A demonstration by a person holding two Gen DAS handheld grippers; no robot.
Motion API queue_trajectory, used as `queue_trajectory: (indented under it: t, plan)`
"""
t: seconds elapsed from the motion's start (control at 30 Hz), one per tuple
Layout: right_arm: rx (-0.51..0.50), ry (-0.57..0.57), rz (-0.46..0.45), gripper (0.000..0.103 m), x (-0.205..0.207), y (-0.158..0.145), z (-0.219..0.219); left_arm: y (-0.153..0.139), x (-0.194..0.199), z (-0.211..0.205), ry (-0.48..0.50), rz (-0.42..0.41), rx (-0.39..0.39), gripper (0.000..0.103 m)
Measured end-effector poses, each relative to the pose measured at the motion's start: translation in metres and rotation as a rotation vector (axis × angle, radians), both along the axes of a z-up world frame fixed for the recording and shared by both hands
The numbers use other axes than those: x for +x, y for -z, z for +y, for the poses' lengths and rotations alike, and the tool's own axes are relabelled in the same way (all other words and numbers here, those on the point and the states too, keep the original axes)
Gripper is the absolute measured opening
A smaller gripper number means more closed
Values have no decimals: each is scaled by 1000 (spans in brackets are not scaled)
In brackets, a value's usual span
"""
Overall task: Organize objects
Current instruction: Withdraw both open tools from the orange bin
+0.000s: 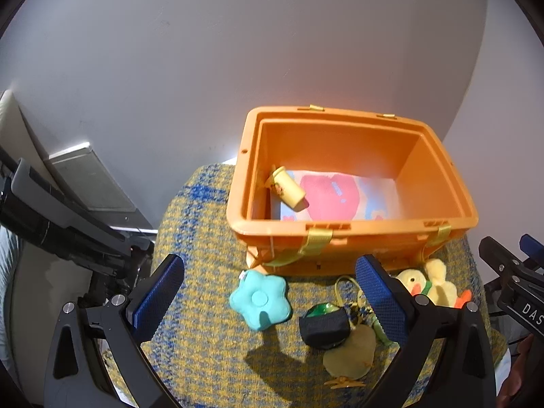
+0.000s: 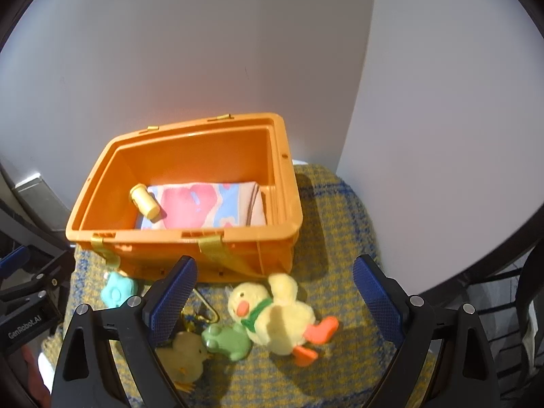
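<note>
Toys on a woven mat, both tools spread wide

An orange bin (image 1: pixel 353 238) stands at the mat's (image 1: pixel 204 357) far edge against the wall, holding a folded pink-and-blue cloth (image 1: pixel 336 197) and a small yellow bottle (image 1: pixel 289 190) lying on its left end. In front of the bin, along the mat's near side, lie a yellow duck (image 2: pixel 282 319), a flat yellow chick (image 2: pixel 183 357), a teal flower cushion (image 1: pixel 260 301), a green frog (image 2: pixel 227 338) and a small dark pouch (image 1: pixel 324 326). The left tool (image 1: pixel 272 302) and right tool (image 2: pixel 272 302) hover above them — jaws apart, pinching nothing.
</note>
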State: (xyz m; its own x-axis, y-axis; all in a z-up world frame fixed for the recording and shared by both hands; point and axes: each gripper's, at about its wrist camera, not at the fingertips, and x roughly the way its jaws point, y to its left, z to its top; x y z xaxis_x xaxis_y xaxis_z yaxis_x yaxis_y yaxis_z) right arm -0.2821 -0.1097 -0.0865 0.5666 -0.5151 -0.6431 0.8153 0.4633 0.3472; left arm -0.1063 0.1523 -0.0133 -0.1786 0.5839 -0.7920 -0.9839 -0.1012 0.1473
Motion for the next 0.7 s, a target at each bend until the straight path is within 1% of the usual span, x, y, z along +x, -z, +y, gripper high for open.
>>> queue_trajectory:
  t: [0.2,0.27,0.43,0.6,0.7]
  plan:
    - [5,-5,7,93,0,11,10,12,-3,-9,7,7,-14,103]
    - [5,-6,12,93,0,15,12,15,-3,-12,26,12,-17,103]
    - [13,-1,23,93,-1,26,16,25,-3,-19,38,11,-18,103]
    - [32,3,34,93,-1,44,18,41,1,-25,52,18,-29,103]
    - [51,-3,39,93,0,56,17,51,5,-27,77,31,-33,103]
